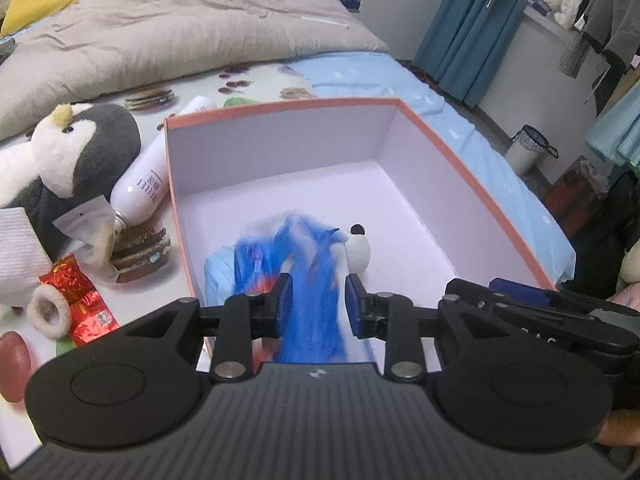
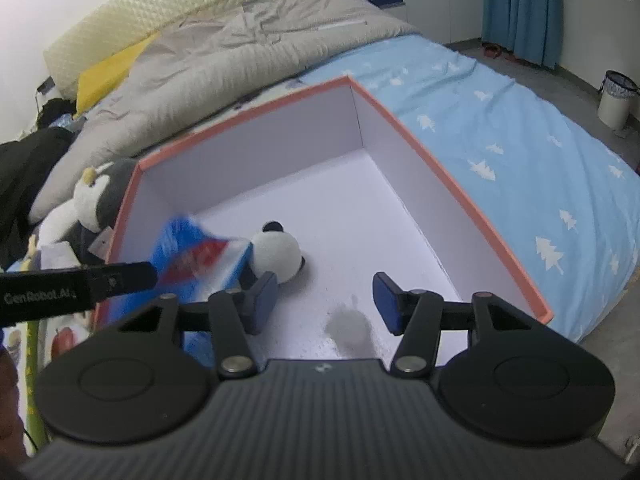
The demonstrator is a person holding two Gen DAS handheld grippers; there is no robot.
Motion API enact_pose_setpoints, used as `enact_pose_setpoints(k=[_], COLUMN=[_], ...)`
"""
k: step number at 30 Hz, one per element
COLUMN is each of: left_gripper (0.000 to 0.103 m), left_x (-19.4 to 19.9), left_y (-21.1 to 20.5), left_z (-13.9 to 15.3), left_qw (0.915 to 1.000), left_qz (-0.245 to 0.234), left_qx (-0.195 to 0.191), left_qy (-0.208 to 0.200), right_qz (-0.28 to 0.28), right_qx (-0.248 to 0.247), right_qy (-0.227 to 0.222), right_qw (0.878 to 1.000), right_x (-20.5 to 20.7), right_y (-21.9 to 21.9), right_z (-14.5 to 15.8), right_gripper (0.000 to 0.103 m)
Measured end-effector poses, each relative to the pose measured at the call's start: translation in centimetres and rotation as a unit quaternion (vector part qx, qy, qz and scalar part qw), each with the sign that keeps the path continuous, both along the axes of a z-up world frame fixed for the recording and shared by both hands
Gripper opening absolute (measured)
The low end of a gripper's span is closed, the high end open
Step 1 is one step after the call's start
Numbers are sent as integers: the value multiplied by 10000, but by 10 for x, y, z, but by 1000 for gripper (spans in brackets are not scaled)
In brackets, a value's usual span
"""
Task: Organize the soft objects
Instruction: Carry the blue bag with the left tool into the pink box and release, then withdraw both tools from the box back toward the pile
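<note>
An open box [image 1: 460,168] with an orange rim and white inside stands on the bed; it also shows in the right wrist view [image 2: 448,184]. A blue, white and red soft packet [image 1: 312,300] hangs blurred between the fingers of my left gripper [image 1: 318,304], whose jaws stand a little apart, over the box's near left part. The packet [image 2: 196,256] shows beside the left gripper [image 2: 120,280] in the right wrist view. A small white panda plush [image 2: 276,256] lies in the box [image 1: 358,250]. My right gripper [image 2: 324,300] is open and empty above the box floor.
A penguin plush [image 1: 72,160] lies left of the box, also in the right wrist view [image 2: 96,200]. Near it are a white bottle [image 1: 148,176], a red foil packet [image 1: 84,300], a fuzzy ring [image 1: 50,310] and a white cloth [image 1: 18,248]. A grey duvet [image 1: 160,32] is behind.
</note>
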State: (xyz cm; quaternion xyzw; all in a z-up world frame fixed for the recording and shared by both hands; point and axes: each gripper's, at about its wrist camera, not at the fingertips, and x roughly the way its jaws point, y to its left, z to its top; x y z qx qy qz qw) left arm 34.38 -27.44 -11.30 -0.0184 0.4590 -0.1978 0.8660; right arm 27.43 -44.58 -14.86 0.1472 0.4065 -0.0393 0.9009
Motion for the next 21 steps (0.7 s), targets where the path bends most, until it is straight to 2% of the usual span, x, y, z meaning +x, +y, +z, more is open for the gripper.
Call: enact_pose_setpoints(k=[9, 21], left_gripper=[34, 39], left_x=[-31, -104], left_y=[14, 61], left_z=[49, 119], left_qw=[9984, 9904], left_qz=[-9, 115], left_qx=[-69, -260], left_qy=[-566, -1350], right_qz=[94, 331], right_qx=[-82, -121], right_qy=[-467, -1364], right_qw=[9988, 9900], right_x=[-20, -76], right_y=[12, 48], right_z=[38, 105], right_gripper=[56, 56])
